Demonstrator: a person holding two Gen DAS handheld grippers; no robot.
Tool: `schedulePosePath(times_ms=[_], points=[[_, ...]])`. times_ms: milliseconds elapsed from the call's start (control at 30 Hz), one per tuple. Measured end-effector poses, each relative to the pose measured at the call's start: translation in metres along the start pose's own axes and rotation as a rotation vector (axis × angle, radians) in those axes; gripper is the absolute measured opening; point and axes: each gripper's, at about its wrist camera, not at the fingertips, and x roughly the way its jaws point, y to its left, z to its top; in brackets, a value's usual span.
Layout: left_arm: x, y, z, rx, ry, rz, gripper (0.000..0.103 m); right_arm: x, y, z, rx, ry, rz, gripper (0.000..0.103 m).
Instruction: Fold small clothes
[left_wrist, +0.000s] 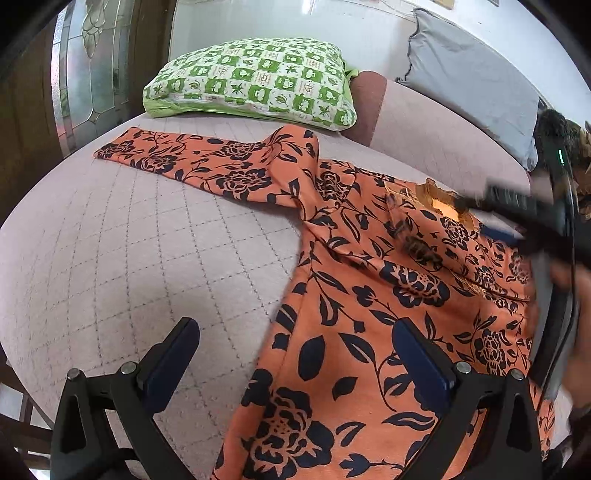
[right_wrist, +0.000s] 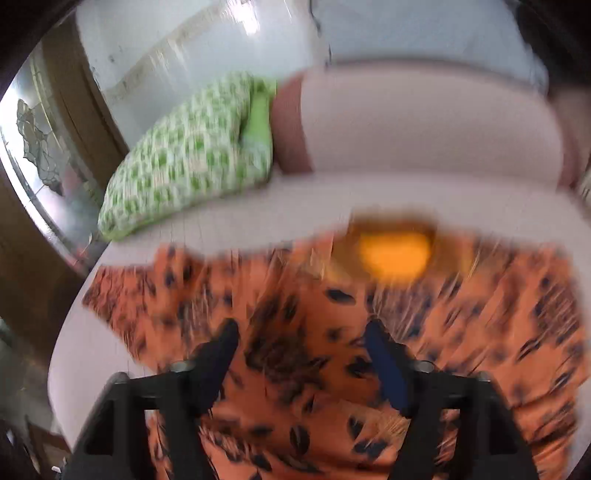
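An orange top with a dark floral print (left_wrist: 354, 295) lies spread on the quilted bed, one sleeve (left_wrist: 192, 158) stretched left toward the pillow. Its neckline (left_wrist: 439, 201) faces the far side. My left gripper (left_wrist: 295, 330) is open low over the top's left edge: one finger is over the bedcover, the other over the cloth, and nothing is pinched. The right gripper (left_wrist: 517, 206) shows blurred at the right, close to the neckline. In the blurred right wrist view, that gripper (right_wrist: 301, 332) stands open above the top's body (right_wrist: 295, 387), the neckline (right_wrist: 395, 254) ahead of it.
A green-checked pillow (left_wrist: 255, 81) lies at the head of the pale quilted bedcover (left_wrist: 110, 258). A grey pillow (left_wrist: 472, 81) leans at the back right, with a pink bolster (left_wrist: 365, 107) between the two. A wooden door with patterned glass (left_wrist: 88, 74) stands past the bed's left edge.
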Motion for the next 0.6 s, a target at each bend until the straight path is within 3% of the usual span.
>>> schedulePosePath(times_ms=[133,200,367,500,600], points=[[0.002,-0.013,0.011,0.010,0.006,-0.037,0.103,-0.045,-0.050,-0.021,0.064,-0.044,-0.010,0.076],[0.003,-0.024,0.020,0.024,0.007,-0.083,0.103,-0.074,-0.083,-0.031,0.098,-0.077,-0.029,0.083],[0.033,-0.064,0.072,0.044,0.032,-0.218,0.103,-0.112,-0.148,-0.072,0.222,-0.050,0.053,0.084],[0.086,-0.098,0.104,0.065,0.140,-0.232,0.100,-0.119,-0.162,-0.103,0.219,-0.052,0.067,0.084],[0.131,-0.118,0.111,0.087,0.264,-0.208,0.085,-0.122,-0.169,-0.115,0.221,-0.075,0.071,0.084]])
